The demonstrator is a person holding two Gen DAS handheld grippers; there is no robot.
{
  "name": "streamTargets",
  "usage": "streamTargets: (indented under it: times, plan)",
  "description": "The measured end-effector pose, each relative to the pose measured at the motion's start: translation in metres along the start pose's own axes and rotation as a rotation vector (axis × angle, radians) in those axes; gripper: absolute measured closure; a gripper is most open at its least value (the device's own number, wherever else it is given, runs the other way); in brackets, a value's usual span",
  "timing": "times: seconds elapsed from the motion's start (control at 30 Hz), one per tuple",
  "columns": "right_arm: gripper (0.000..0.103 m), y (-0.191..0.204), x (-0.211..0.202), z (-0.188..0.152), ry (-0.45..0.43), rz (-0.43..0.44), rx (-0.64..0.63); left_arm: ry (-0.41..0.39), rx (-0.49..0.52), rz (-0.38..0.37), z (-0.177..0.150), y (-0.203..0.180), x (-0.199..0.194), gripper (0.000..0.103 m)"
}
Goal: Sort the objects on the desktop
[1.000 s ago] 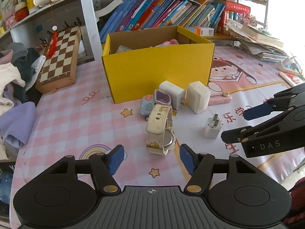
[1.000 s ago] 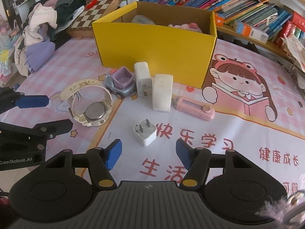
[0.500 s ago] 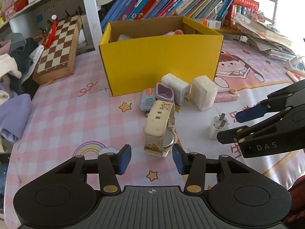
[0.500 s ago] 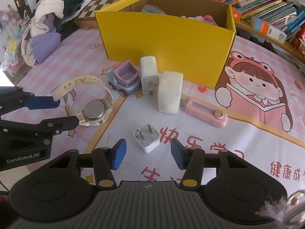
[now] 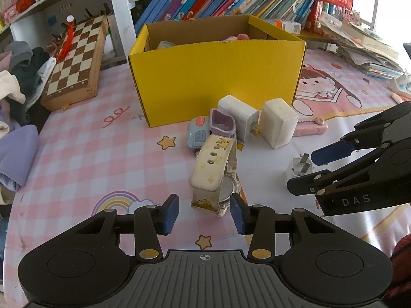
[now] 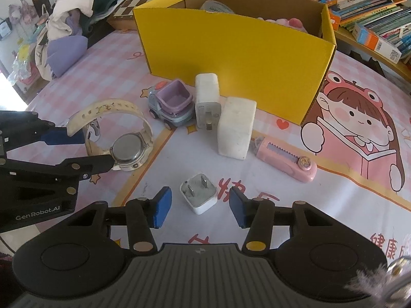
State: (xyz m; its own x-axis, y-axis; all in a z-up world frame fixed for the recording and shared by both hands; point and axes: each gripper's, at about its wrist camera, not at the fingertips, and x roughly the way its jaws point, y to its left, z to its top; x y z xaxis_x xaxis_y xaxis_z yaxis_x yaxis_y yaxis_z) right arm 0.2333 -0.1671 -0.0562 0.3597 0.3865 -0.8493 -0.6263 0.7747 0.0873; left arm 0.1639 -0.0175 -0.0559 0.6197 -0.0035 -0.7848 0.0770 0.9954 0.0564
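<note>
Evidently two pickups are being lined up in front of the yellow cardboard box [image 5: 215,77], which already holds a few things. The left hand-held gripper [image 5: 204,211] is held released, its blue pads flanking the cream watch [image 5: 214,172], whose soft rubbery strap stands arched beside a round metal case back. The right hand-held gripper [image 6: 197,206] is likewise released around the small white plug [image 6: 199,193], a glossy hard cube lying prongs-up, further from the box than the watch. For a sound grip, the pads should be closed squarely on the plug's flat sides, and the watch taken across its rigid case, not its yielding strap.
</note>
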Motion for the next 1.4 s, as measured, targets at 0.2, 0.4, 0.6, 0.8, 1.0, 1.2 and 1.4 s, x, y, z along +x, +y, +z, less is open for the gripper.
streamTargets:
  times: [0.2,0.4,0.6,0.8,1.0,1.2,1.4]
  plan:
    - [0.057,-0.001,0.005,0.003,0.012,0.014,-0.009,0.012,0.000,0.002,0.001,-0.001,0.005,0.062]
    - [0.060,-0.001,0.009,0.005,0.022,0.026,-0.017,0.025,-0.005,0.001,0.002,0.000,0.009,0.065]
    - [0.062,-0.001,0.013,0.006,0.032,0.034,-0.022,0.035,-0.011,-0.003,0.003,0.002,0.014,0.067]
    - [0.069,-0.002,0.017,0.008,0.041,0.042,-0.021,0.033,-0.004,-0.022,0.004,0.002,0.015,0.071]
    - [0.072,-0.002,0.018,0.008,0.036,0.044,-0.020,0.028,0.005,-0.044,0.005,0.001,0.016,0.081]
    - [0.072,-0.004,0.015,0.008,0.027,0.037,-0.009,0.016,-0.006,-0.052,0.007,0.003,0.013,0.081]
    - [0.072,-0.002,0.011,0.007,0.016,0.029,-0.010,0.006,-0.022,-0.063,0.008,0.006,0.010,0.081]
